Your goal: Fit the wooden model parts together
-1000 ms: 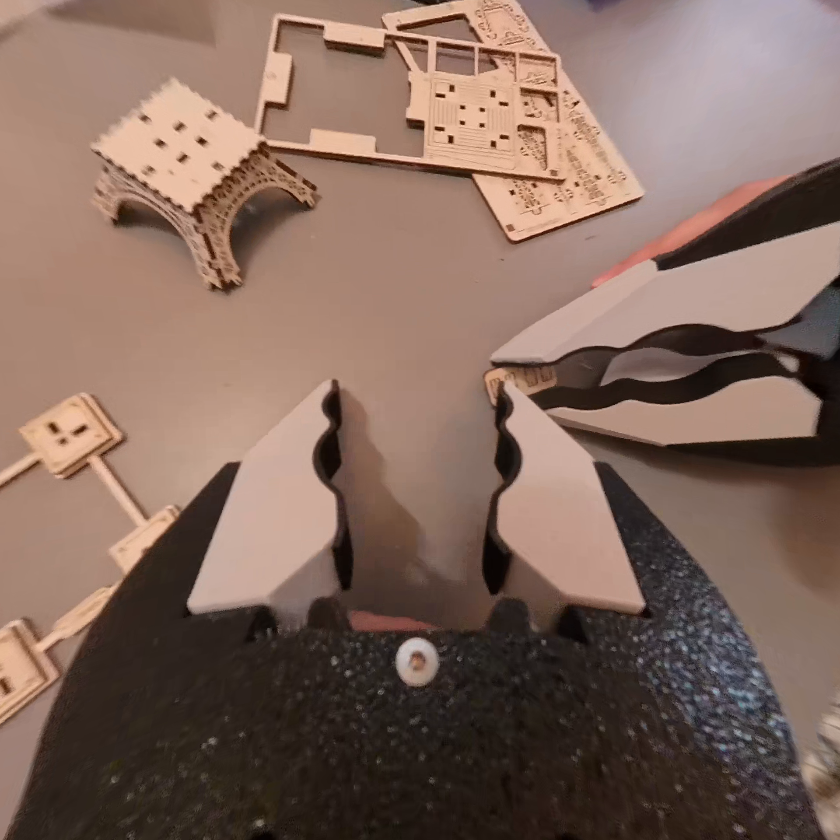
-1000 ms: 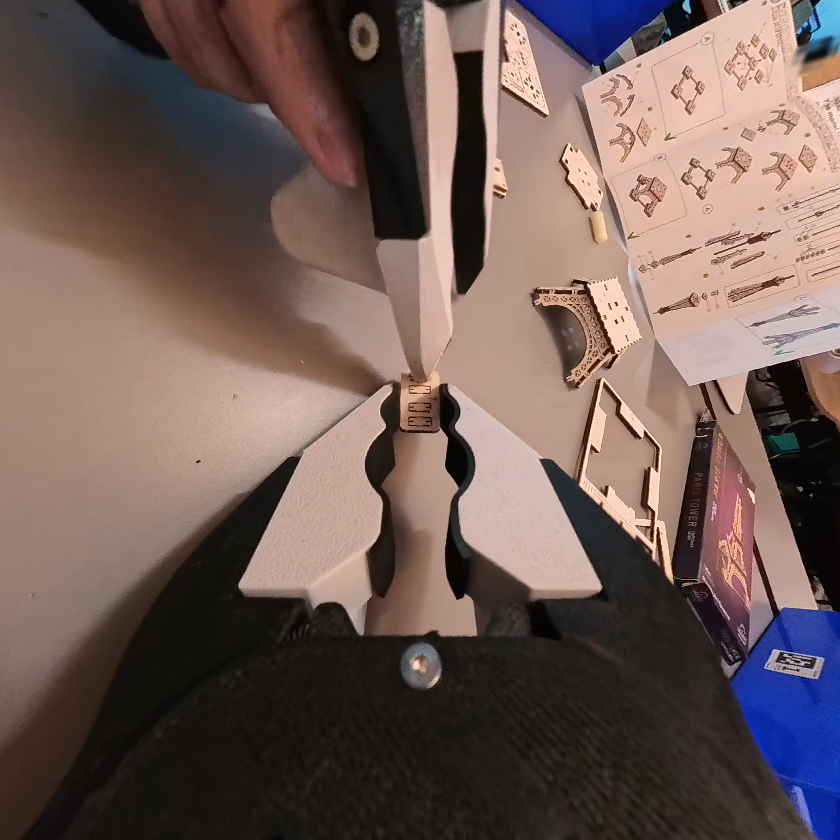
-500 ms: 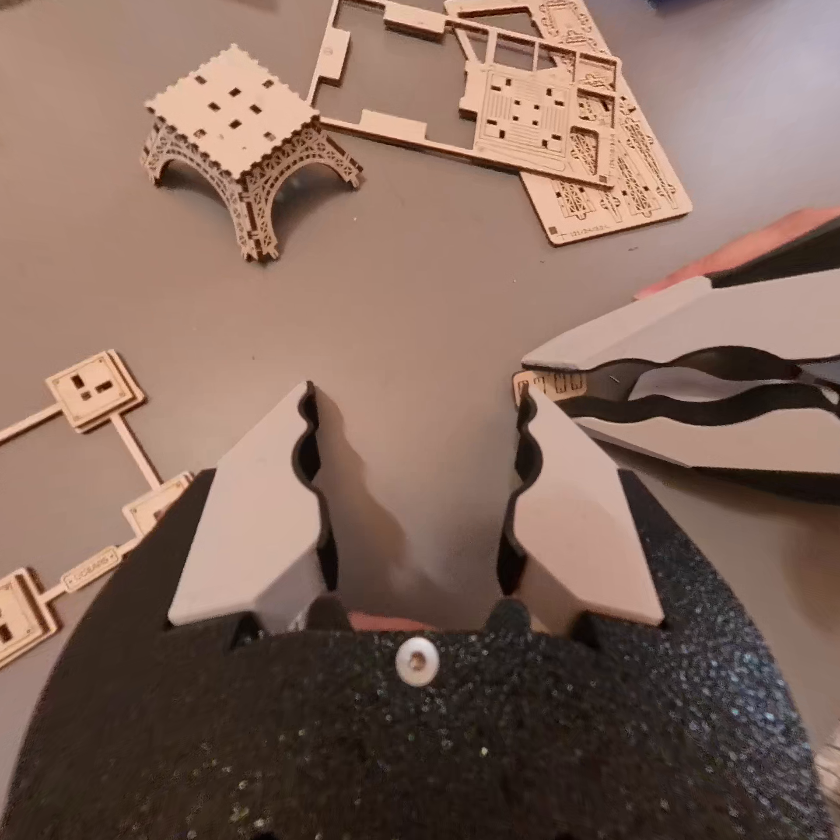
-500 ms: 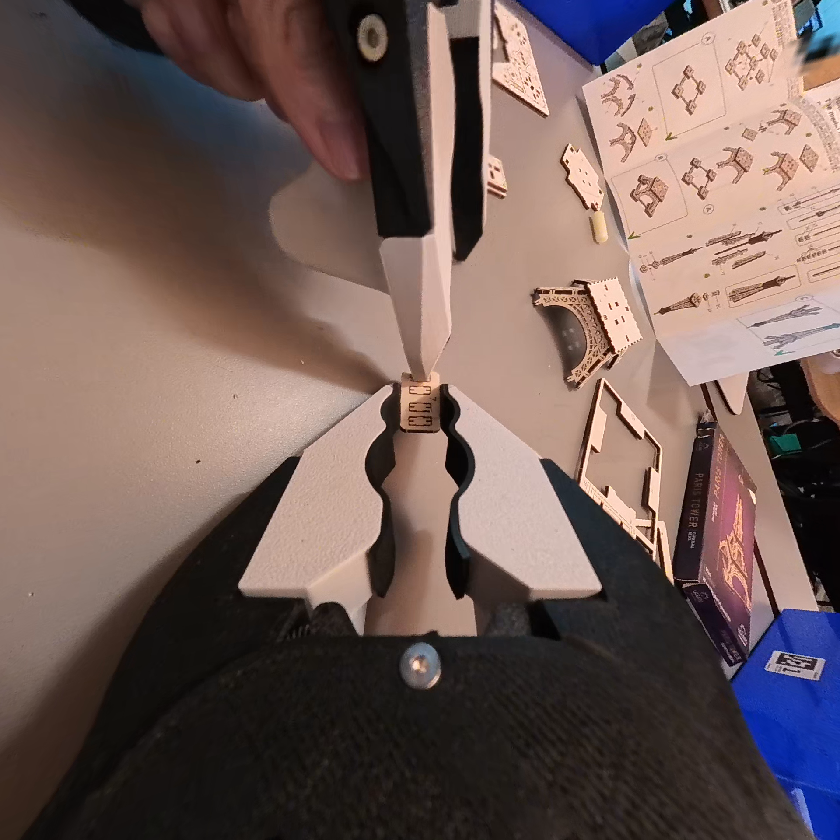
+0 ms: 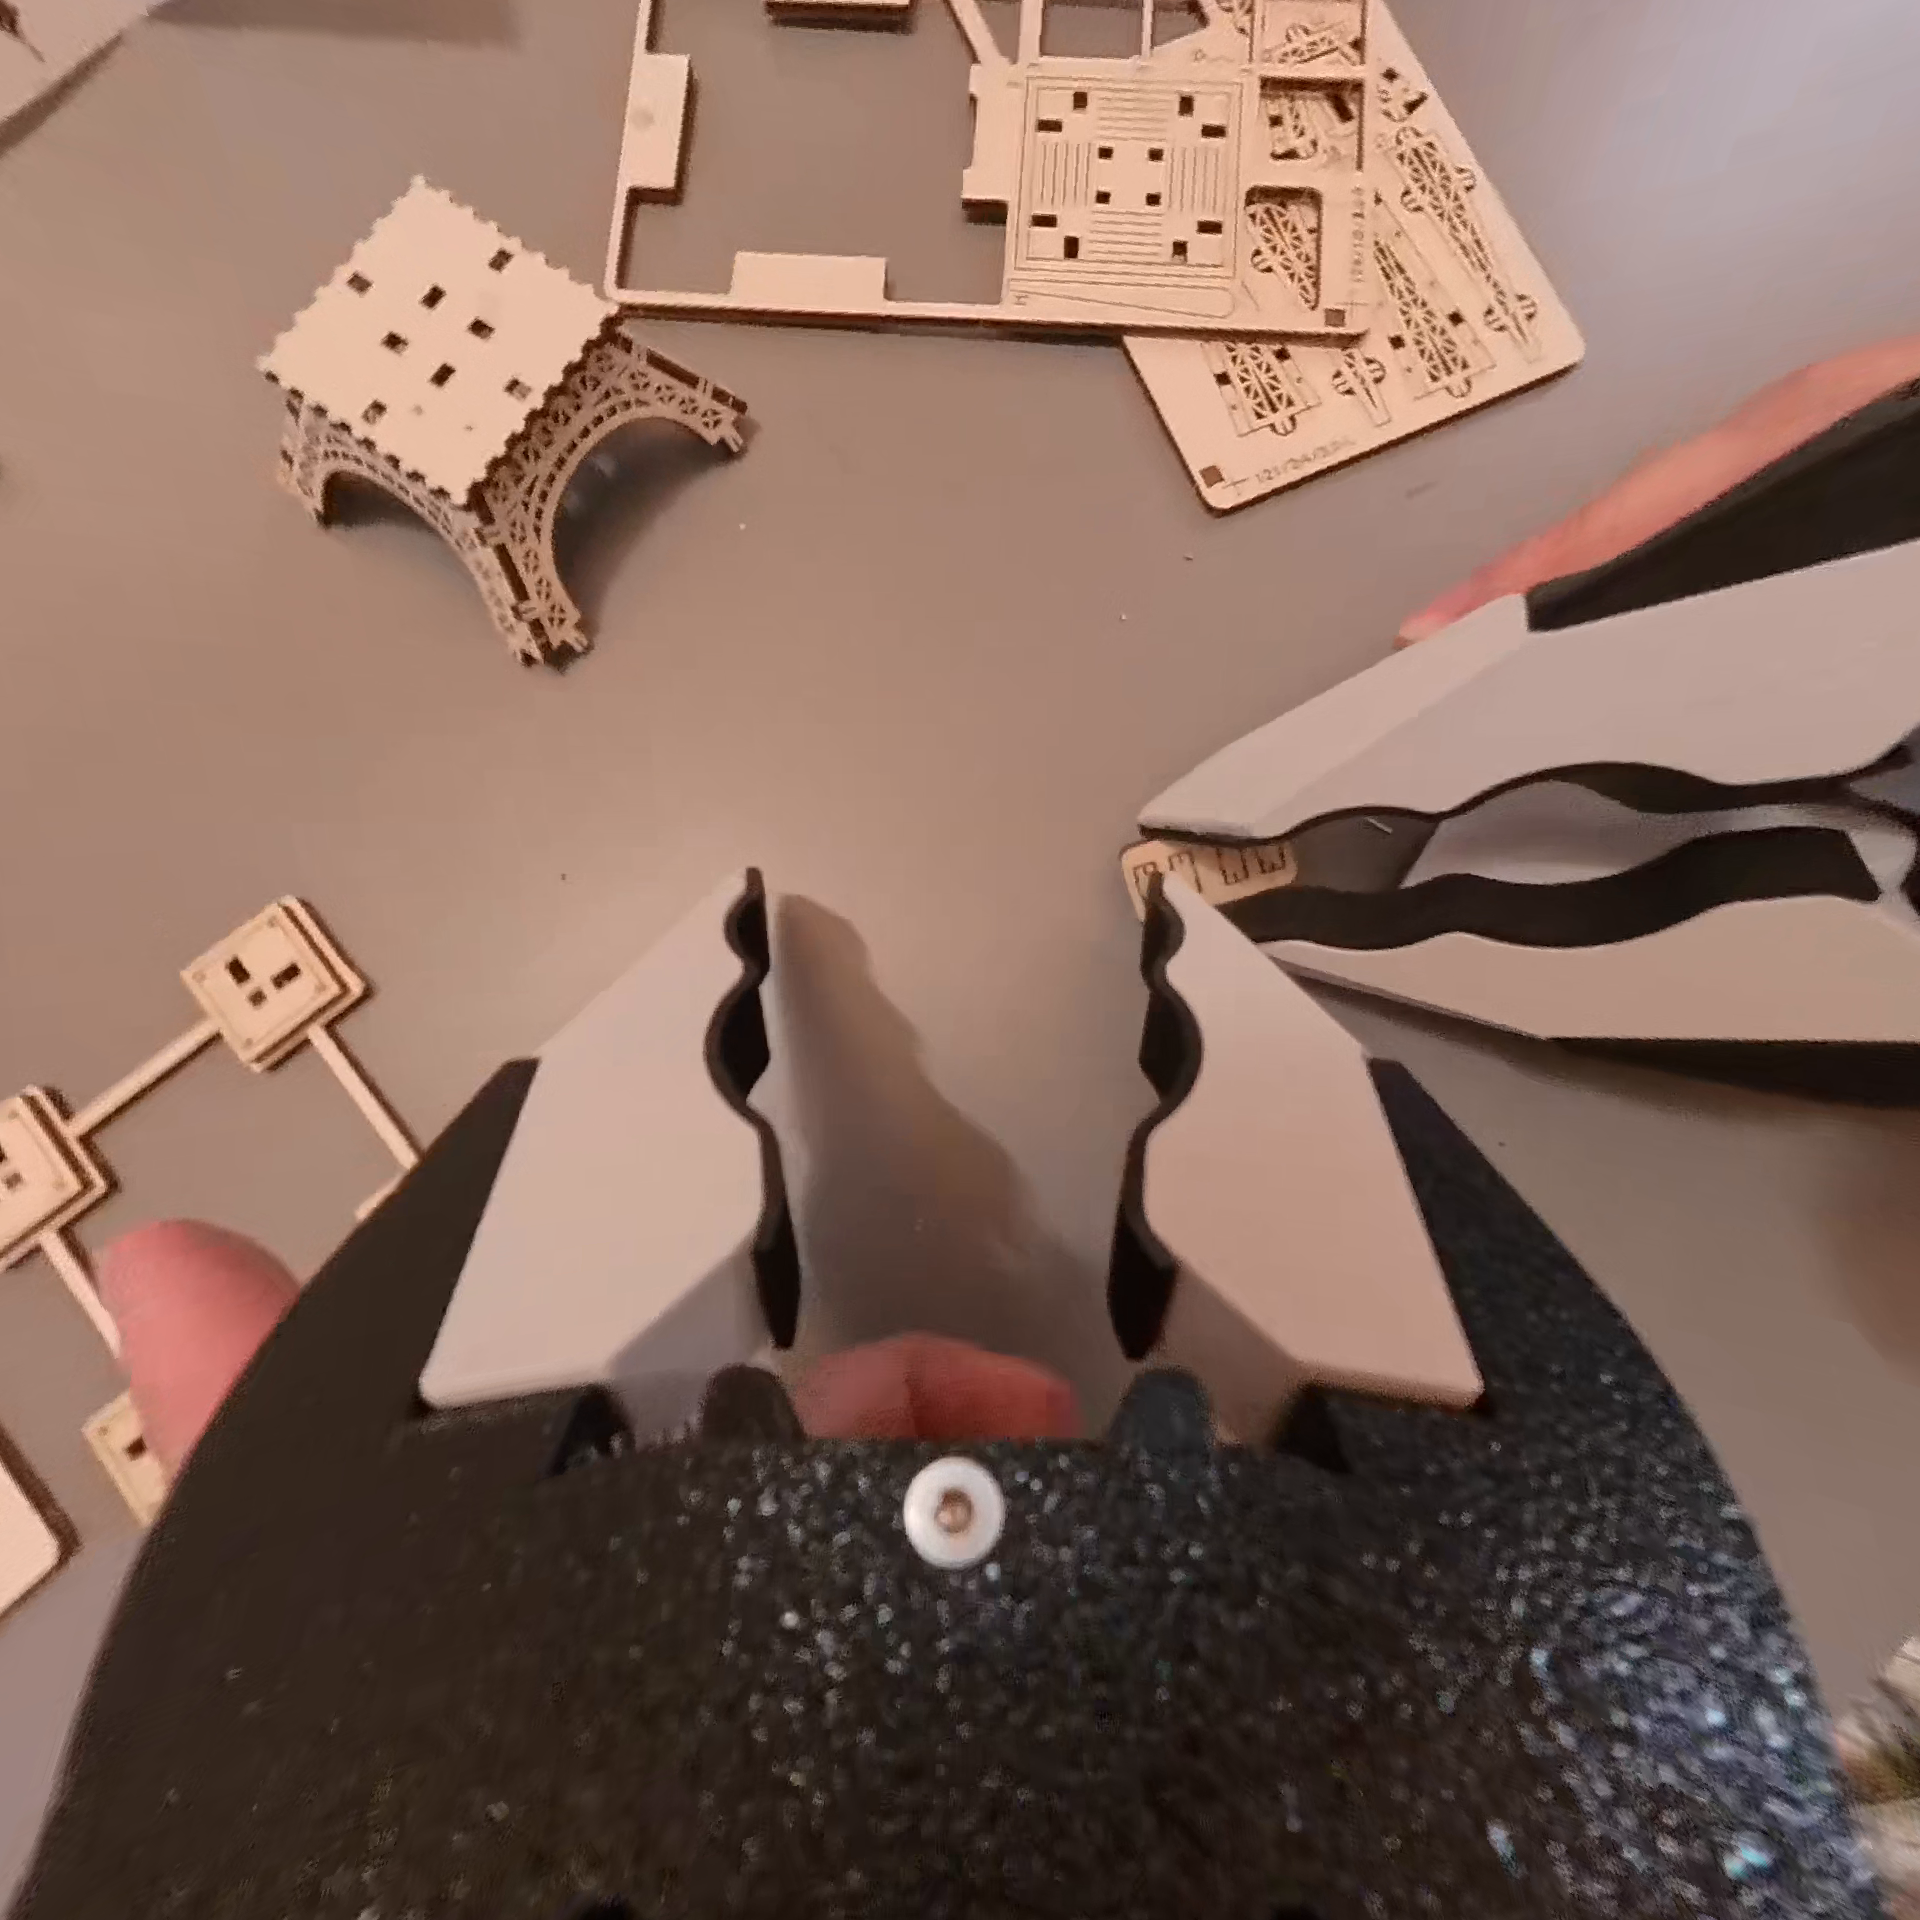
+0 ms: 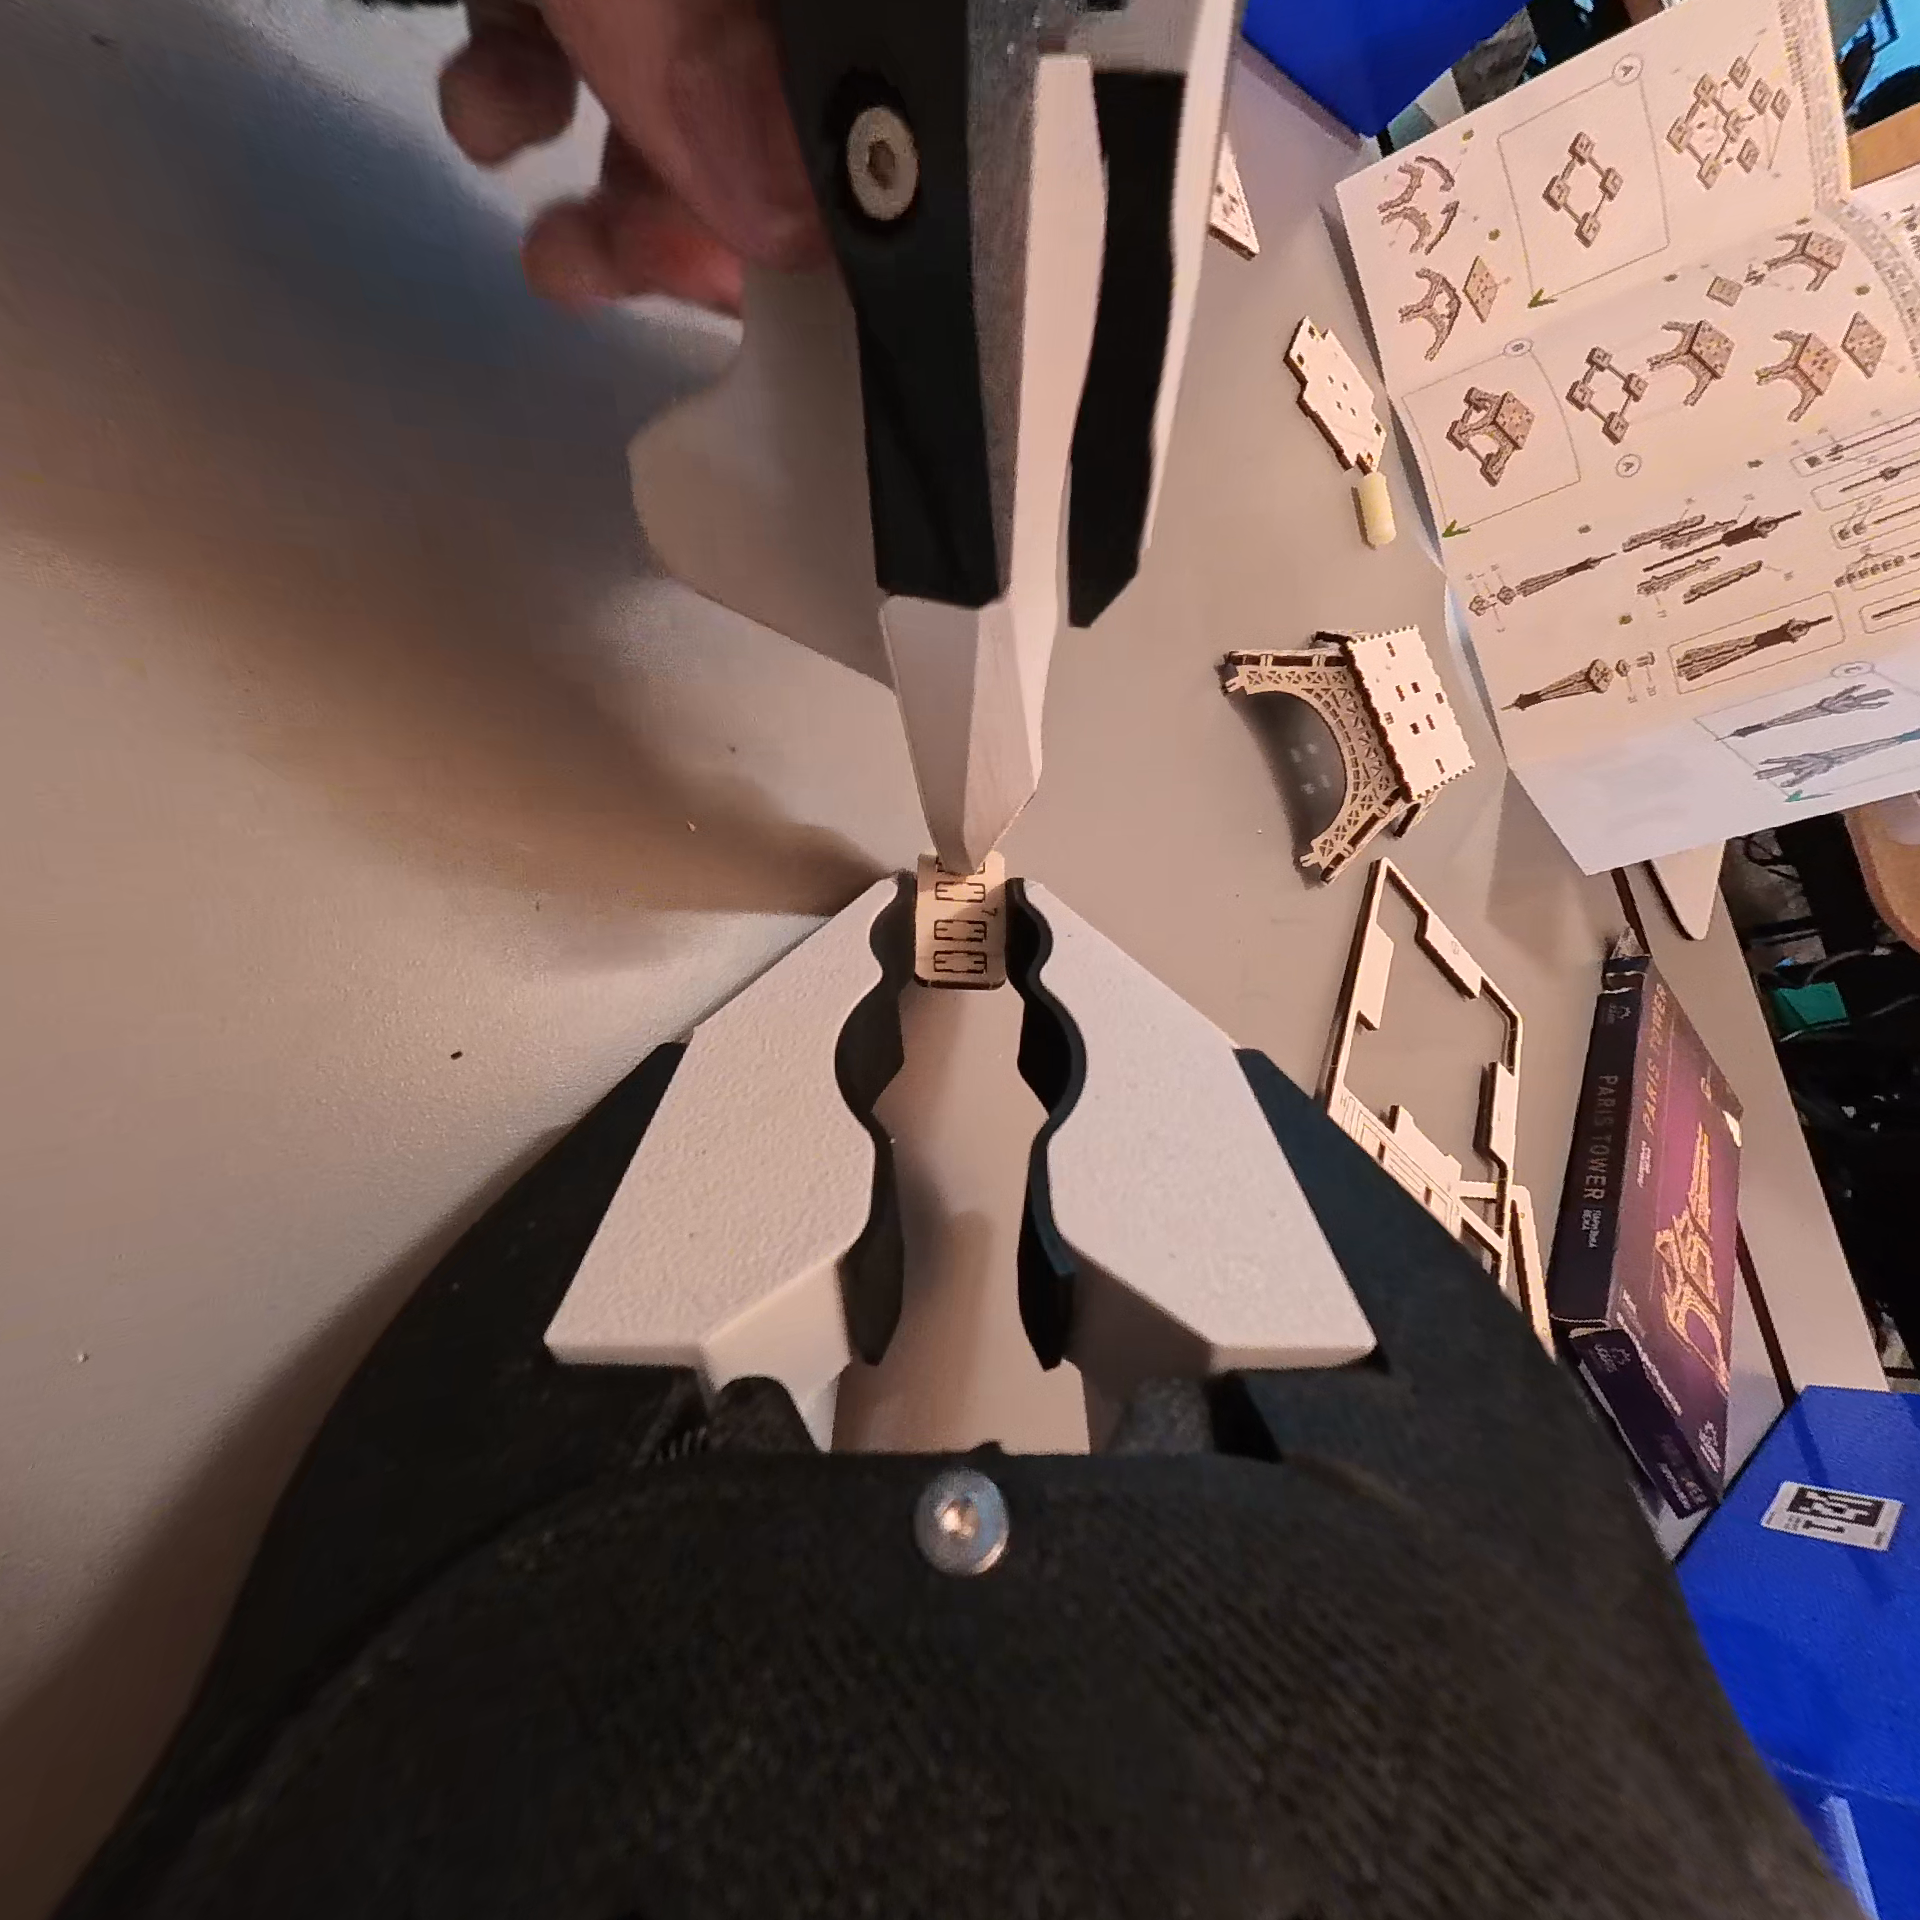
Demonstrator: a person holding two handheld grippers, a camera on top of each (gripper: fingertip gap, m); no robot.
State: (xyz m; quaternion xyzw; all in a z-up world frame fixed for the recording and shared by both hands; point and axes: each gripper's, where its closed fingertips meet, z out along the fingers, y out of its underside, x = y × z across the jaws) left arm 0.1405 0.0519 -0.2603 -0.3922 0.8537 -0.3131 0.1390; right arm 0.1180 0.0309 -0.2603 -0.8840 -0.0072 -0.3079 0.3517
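Pinching only the edges of the small slotted wooden piece [image 6: 958, 920], your right gripper [image 6: 961, 883] could let it twist or pop free if the left gripper [image 5: 951, 894], spread wide and empty, knocks it; 1 fingertip [image 6: 971, 805] already touches its far end at 12 o'clock. The arched tower base [image 5: 488, 416] stands at 10 o'clock in the left wrist view. How deep the piece sits between the pads is hidden.
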